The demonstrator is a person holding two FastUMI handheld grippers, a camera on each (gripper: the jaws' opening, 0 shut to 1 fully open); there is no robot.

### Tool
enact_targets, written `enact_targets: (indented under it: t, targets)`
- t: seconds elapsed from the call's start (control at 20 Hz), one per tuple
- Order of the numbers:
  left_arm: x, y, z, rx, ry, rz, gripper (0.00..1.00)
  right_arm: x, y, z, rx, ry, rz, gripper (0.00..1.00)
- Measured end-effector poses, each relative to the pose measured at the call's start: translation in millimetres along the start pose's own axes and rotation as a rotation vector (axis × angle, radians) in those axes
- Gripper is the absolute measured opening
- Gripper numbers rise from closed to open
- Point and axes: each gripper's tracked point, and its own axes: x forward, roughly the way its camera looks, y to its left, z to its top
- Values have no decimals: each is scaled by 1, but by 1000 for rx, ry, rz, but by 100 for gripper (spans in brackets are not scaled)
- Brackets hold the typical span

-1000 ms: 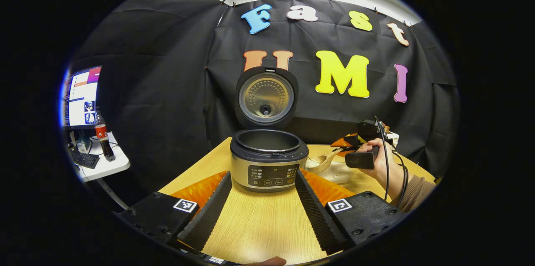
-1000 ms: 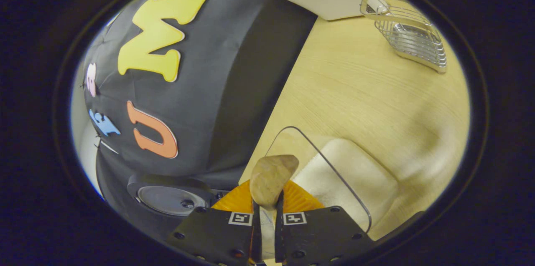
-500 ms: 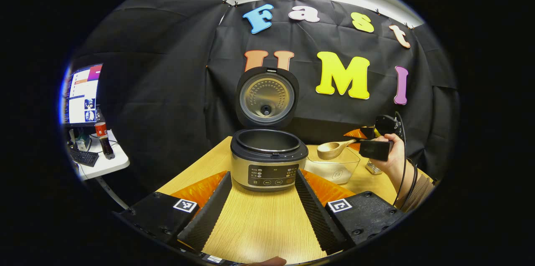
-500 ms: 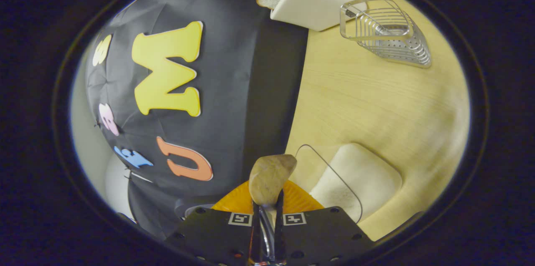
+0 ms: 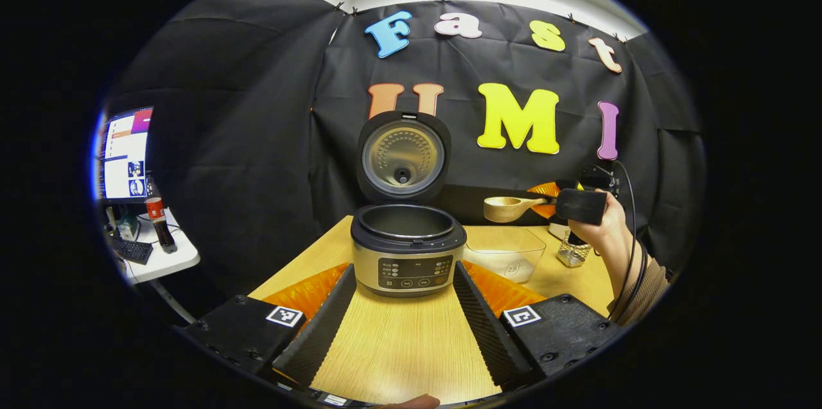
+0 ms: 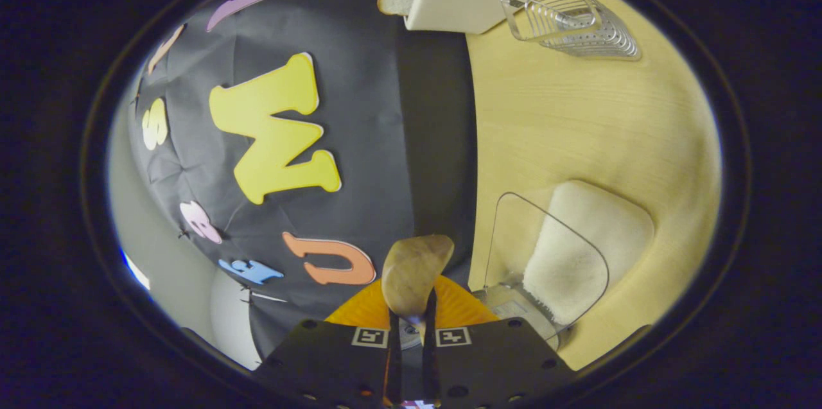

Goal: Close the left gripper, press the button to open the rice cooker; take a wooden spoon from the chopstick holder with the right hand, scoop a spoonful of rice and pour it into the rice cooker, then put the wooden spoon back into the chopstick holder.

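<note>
Right gripper view: right claw clamps wooden spoon; left claw wide.

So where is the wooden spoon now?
In the left gripper view the spoon is held in the air by the right gripper, above the rice bowl, right of the open cooker.

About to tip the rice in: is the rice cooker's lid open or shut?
Open. The lid stands upright behind the rice cooker, its inner plate facing forward, and the dark pot is uncovered.
</note>
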Motion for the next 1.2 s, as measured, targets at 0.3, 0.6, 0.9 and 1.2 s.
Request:
enact_targets:
  t: [0.3, 0.6, 0.9, 1.2]
  targets:
    - [-10, 14, 5, -15, -12, 5, 97, 10, 27, -40, -88, 29, -13, 12]
    - [-15, 28, 4, -12, 4, 46, 98, 46, 42, -100, -263, 63, -77, 12]
    - [-19, 41, 8, 7, -13, 80, 97, 85, 27, -147, -493, 60, -168, 10]
    - [-18, 65, 2, -5, 9, 122, 98, 111, 16, -176, -841, 43, -248, 12]
